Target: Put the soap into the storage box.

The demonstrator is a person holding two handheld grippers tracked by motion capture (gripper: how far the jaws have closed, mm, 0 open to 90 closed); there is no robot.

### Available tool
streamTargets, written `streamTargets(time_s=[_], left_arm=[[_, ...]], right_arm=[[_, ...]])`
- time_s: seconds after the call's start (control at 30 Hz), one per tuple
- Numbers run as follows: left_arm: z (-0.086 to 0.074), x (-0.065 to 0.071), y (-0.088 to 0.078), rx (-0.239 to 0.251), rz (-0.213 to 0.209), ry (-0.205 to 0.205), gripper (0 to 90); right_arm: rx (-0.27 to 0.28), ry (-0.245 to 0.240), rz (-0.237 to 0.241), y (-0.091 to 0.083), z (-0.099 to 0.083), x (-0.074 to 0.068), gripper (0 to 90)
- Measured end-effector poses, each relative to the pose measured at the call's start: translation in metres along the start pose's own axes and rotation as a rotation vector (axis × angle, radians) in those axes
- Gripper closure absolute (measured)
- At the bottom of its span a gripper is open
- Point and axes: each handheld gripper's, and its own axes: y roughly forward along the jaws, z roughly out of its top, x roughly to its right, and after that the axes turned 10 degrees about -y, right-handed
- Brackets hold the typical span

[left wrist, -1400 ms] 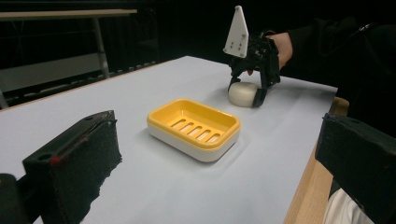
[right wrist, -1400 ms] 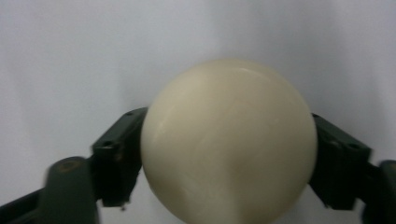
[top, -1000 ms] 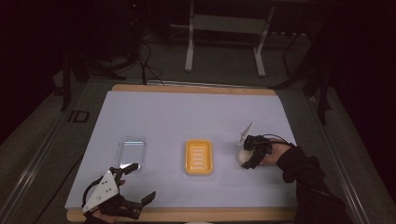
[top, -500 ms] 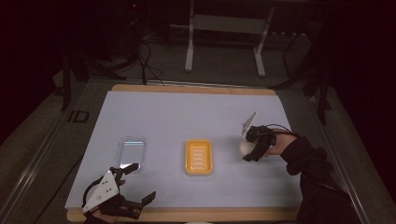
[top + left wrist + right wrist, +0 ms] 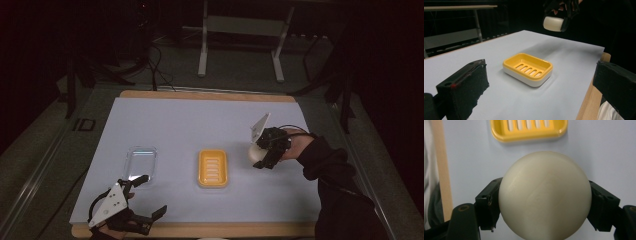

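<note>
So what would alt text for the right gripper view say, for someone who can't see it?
A hand-held gripper clamps a round cream soap bar between its two black jaws, above a pale blue table. A yellow slotted soap dish sits beyond it.

The high view looks forward and down from above the near edge of the pale blue rectangular table (image 5: 210, 120). The left gripper view sits low at the near left corner and faces right across the table. The right gripper view looks steeply down from close. All three views share the yellow slotted plastic soap dish (image 5: 212, 168) (image 5: 528, 68) (image 5: 527, 130).
</note>
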Motion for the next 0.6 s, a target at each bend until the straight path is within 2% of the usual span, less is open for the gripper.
streamTargets(time_s=[0.2,0.23,0.47,0.6], left_arm=[[0.000,0.000,0.000,0.000,-0.001,0.000,0.1],[0.000,0.000,0.000,0.000,0.000,0.001,0.1],[0.000,0.000,-0.001,-0.001,-0.001,0.002,0.1],[0.000,0.000,-0.001,-0.002,-0.001,0.000,0.1]], right_arm=[[0.041,-0.036,0.009,-0.004,0.014,0.001,24.8],[0.054,-0.054,0.004,-0.004,0.019,0.000,24.8],[0.057,-0.104,0.004,0.003,0.036,-0.001,24.8],[0.058,-0.113,0.007,0.007,0.042,0.000,24.8]])
